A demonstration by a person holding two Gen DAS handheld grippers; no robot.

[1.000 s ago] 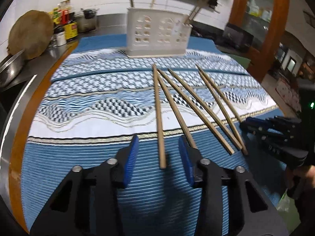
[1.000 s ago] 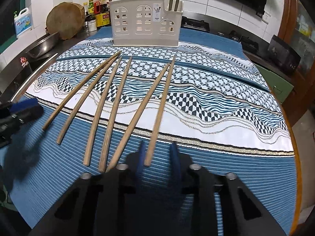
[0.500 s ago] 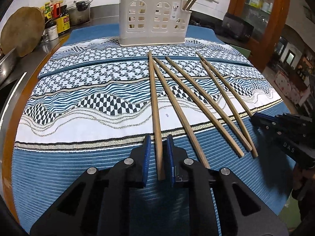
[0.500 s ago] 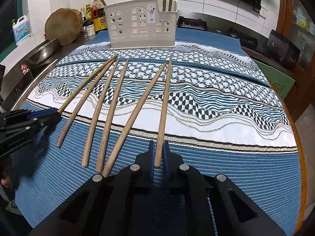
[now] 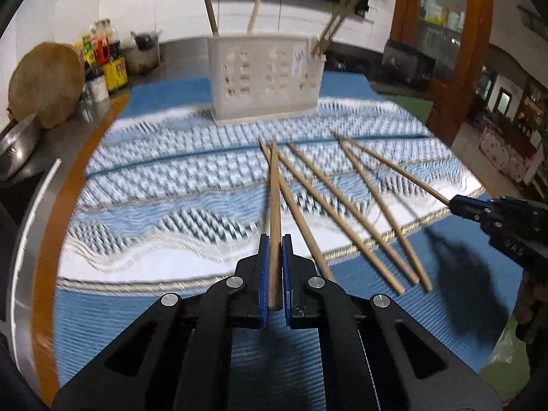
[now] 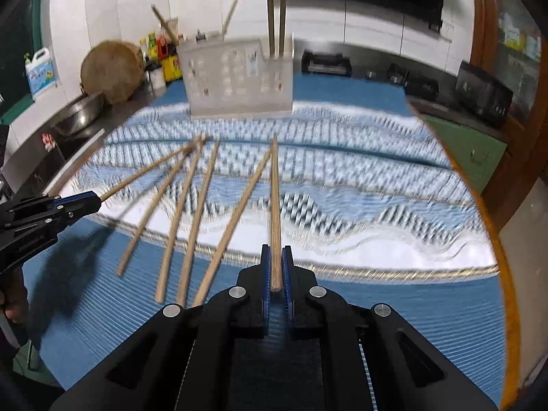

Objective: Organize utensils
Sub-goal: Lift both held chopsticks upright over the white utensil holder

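Note:
My left gripper (image 5: pixel 274 239) is shut on a wooden chopstick (image 5: pixel 274 205) and holds it raised off the cloth. My right gripper (image 6: pixel 276 251) is shut on another wooden chopstick (image 6: pixel 275 205), also lifted. In the left wrist view the right gripper (image 5: pixel 457 204) shows at the right with its chopstick (image 5: pixel 394 167); in the right wrist view the left gripper (image 6: pixel 92 200) shows at the left with its chopstick (image 6: pixel 147 169). Several chopsticks (image 5: pixel 339 212) still lie on the patterned cloth. A white perforated utensil holder (image 5: pixel 265 80) stands at the back with chopsticks upright in it; it also shows in the right wrist view (image 6: pixel 239 77).
A blue and white patterned cloth (image 5: pixel 164 185) covers the round table with an orange rim (image 6: pixel 493 233). A round wooden board (image 5: pixel 46 84), sauce bottles (image 5: pixel 102 58) and a metal bowl (image 6: pixel 80 108) stand on the counter to the left. Dark appliances (image 6: pixel 484 92) sit at the back right.
Both grippers closed on the chopsticks they straddled and lifted them off the cloth. The left closed from wide open. Both views are now motion-blurred.

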